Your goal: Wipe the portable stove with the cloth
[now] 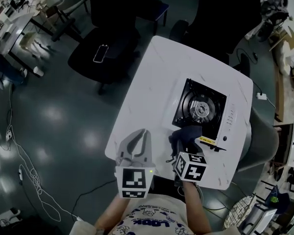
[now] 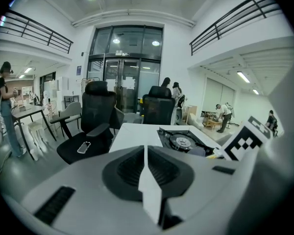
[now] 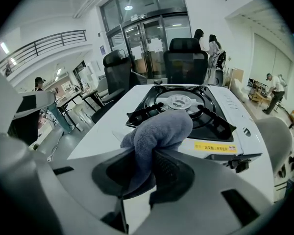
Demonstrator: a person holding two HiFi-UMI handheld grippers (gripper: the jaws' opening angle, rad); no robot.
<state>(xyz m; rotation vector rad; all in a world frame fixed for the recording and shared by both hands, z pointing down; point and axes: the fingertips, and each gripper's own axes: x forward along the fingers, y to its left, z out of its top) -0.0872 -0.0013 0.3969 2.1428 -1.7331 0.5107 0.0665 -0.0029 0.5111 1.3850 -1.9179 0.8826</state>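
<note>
The portable stove sits on the white table, a white body with a black burner top; it also shows in the right gripper view and the left gripper view. A blue-grey cloth bulges out of my right gripper, which is shut on it just short of the stove's near edge. In the head view the cloth hangs at the stove's front corner, ahead of the right gripper. My left gripper hovers over the table's near left edge, jaws shut and empty.
Black office chairs stand beyond the table's far left, one with a phone on its seat. Cables trail over the floor at left. A grey chair stands to the right of the table. People stand in the distance.
</note>
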